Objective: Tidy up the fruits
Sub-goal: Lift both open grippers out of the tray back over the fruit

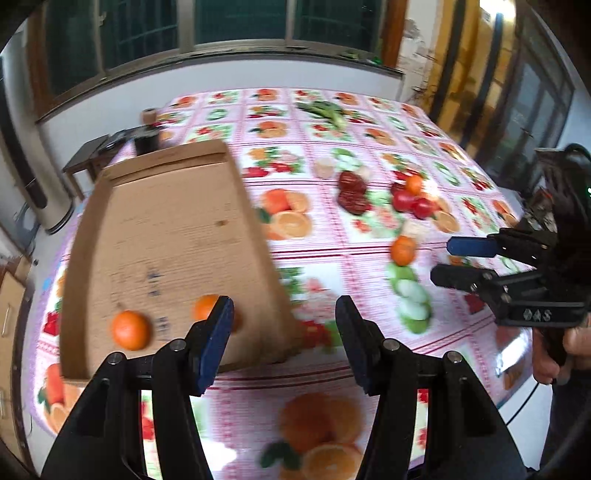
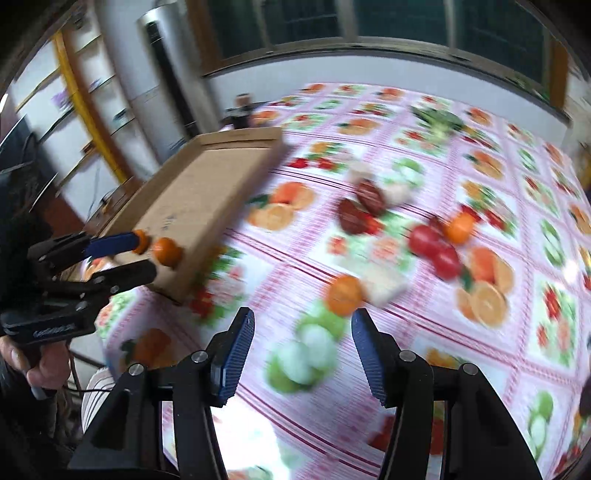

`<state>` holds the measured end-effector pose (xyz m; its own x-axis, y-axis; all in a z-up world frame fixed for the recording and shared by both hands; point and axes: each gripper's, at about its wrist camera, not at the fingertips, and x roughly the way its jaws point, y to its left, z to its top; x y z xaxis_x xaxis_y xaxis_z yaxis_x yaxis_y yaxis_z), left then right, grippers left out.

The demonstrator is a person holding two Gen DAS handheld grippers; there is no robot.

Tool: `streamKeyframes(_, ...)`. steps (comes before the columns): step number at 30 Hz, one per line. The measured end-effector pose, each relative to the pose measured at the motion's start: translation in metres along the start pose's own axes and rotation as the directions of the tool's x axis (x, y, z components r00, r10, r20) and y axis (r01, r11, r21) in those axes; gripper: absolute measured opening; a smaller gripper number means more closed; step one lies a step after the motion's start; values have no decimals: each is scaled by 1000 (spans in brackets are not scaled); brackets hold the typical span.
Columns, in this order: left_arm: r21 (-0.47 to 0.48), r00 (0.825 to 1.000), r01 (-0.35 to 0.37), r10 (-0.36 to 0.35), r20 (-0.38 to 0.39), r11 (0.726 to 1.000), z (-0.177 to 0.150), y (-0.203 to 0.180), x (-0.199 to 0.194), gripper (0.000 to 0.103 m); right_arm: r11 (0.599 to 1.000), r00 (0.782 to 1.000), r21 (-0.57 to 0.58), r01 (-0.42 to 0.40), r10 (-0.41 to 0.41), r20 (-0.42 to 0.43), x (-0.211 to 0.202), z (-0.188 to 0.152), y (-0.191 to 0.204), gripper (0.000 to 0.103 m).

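Daylight pours in through a row of dark-framed windows (image 1: 236,22) above a white wall (image 1: 221,85). A tall silver standing unit (image 2: 162,74) sits in the corner beside yellow-framed glass shelves (image 2: 85,92). The table wears a pink fruit-print cloth (image 1: 369,147), glossy under the glare.

left tongs (image 1: 284,343): black arms, blue ribbed pads, silver screws | right tongs (image 2: 301,356): same | markings blurred, perhaps letters

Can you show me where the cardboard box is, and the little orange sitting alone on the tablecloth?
cardboard box (image 1: 177,229): left wrist view, bare middle of its floor.
lone orange (image 1: 403,250): left wrist view, centre of its peel.
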<state>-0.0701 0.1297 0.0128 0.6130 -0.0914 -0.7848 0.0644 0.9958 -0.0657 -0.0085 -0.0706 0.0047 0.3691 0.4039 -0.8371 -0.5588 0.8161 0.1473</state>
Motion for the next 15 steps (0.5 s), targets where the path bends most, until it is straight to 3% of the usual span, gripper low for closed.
streamKeyframes(7,64,998,57,-55,-22,996,5,-48,14,56,994,999,97,52,-53,11,-15,-20,-47,57)
streamKeyframes(15,114,989,130,-120,-91,985,15,-88,49,56,986,996,142,86,-90,17,-11,-19,-72,56)
